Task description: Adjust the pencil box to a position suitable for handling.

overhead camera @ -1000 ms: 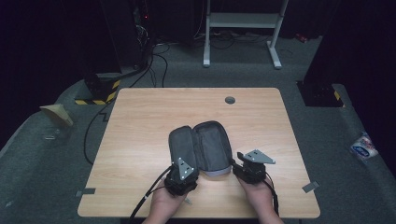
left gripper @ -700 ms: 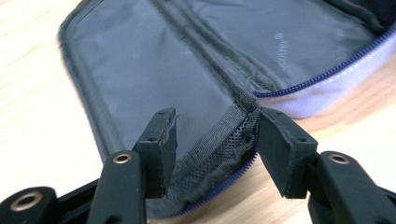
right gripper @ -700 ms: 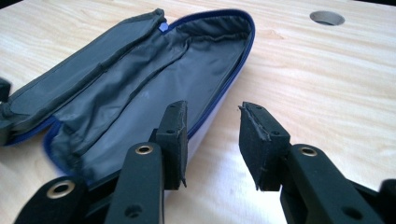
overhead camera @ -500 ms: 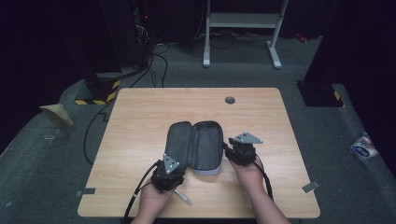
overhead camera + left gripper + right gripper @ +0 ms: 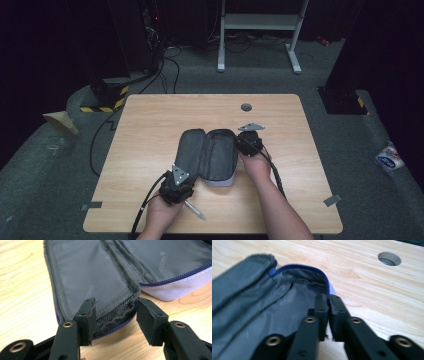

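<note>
- The pencil case (image 5: 210,155) lies unzipped and spread flat near the middle of the wooden table (image 5: 150,120), its grey lining facing up and its lilac outer shell showing along the near edge.
- The step in hand looks like getting hold of the open case by both flaps, most likely to fold it shut or to hold it wide for loading; which of the two cannot be told.
- The right gripper (image 5: 328,307) has just been closing, and its jaws are now pinched on the zipper rim of the right flap near the far end of the case.
- The left gripper (image 5: 113,315) stands half open around the near corner of the left flap, where the mesh pocket (image 5: 113,316) shows; one pad touches the fabric, the other stands clear, so no firm grip is made yet.
- The next move probably calls for the left jaws to close on that corner without slipping off the soft edge, then for both hands to move together.
- A pen (image 5: 194,210) lies on the table just beside the left hand, partly hidden beneath the gripper, so its full length stays unclear.
- The zipper pull cannot be made out, and the print on the lining is too small to read surely.
</note>
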Demonstrator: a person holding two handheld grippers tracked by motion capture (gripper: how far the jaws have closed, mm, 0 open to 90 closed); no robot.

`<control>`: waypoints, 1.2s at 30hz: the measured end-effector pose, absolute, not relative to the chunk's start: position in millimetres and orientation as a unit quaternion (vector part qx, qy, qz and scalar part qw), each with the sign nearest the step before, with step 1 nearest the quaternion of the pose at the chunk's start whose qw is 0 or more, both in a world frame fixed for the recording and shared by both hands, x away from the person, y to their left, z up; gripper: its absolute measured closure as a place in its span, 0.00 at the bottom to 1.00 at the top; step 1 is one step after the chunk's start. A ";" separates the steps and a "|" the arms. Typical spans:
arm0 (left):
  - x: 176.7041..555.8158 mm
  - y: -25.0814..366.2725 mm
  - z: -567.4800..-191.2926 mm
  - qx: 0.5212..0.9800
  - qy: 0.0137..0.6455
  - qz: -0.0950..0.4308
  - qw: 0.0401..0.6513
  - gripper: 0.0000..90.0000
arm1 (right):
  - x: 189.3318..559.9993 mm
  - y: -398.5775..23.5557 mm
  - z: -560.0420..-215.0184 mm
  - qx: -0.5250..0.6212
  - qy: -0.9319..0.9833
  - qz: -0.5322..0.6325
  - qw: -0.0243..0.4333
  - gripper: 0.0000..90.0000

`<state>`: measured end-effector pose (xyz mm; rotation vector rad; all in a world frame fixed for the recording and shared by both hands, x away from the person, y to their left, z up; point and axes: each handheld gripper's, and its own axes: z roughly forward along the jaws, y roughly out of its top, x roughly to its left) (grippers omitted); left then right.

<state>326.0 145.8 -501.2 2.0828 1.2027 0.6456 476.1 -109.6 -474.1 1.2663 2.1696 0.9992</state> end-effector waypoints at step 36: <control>298.5 149.2 -477.2 0.762 0.456 0.258 0.381 0.50 | 409.6 -152.5 -473.7 0.443 0.769 0.392 0.243 0.83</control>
